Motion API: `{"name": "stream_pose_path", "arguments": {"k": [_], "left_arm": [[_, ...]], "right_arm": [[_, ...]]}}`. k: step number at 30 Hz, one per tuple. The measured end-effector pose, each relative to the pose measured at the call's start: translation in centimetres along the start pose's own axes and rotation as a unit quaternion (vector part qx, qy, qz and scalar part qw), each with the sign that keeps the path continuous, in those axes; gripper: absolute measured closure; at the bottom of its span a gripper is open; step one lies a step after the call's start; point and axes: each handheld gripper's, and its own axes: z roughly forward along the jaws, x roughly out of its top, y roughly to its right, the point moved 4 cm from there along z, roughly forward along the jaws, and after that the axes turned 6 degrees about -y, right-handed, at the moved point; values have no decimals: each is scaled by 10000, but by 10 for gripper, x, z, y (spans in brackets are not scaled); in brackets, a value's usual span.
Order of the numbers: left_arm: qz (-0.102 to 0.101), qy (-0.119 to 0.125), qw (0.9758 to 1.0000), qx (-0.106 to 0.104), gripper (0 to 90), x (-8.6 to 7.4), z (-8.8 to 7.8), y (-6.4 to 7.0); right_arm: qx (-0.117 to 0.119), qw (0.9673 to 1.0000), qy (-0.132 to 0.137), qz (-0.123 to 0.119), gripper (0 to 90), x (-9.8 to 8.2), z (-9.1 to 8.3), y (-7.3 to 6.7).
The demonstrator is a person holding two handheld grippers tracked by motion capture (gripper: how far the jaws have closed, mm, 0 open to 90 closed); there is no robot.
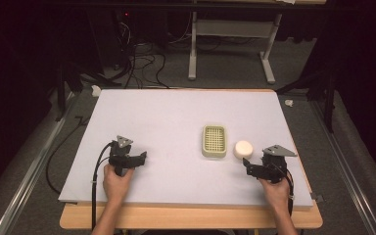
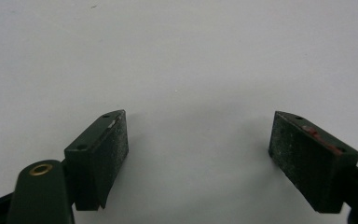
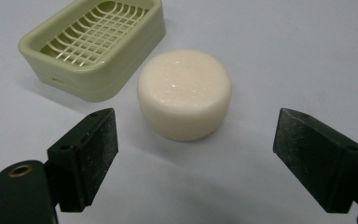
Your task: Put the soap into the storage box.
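A round white soap bar (image 1: 243, 149) (image 3: 184, 94) lies on the pale mat, just right of a light green soap dish (image 1: 214, 141) (image 3: 94, 46) with a grid insert. My right gripper (image 1: 248, 165) (image 3: 196, 158) stands open just short of the soap, jaws spread wider than the bar and nothing between them. My left gripper (image 1: 141, 157) (image 2: 198, 154) rests open at the mat's front left, with bare mat between its jaws.
The white mat (image 1: 176, 117) covers a wooden table (image 1: 191, 218). Cables (image 1: 142, 58) and a desk frame (image 1: 230, 44) lie on the floor beyond the far edge. A small white object (image 1: 96, 90) sits off the mat's far left corner.
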Motion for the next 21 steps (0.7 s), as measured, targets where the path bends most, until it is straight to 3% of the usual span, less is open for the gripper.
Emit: {"name": "stream_pose_path", "arguments": {"k": [11, 21], "left_arm": [[1, -2, 10000, -1, 201, 0, 0, 0], [0, -1, 10000, 0, 201, 0, 0, 0]], "right_arm": [[38, 9999, -2, -109, 137, 9, 5, -8], [-70, 9999, -69, -135, 138, 15, 16, -9]]}}
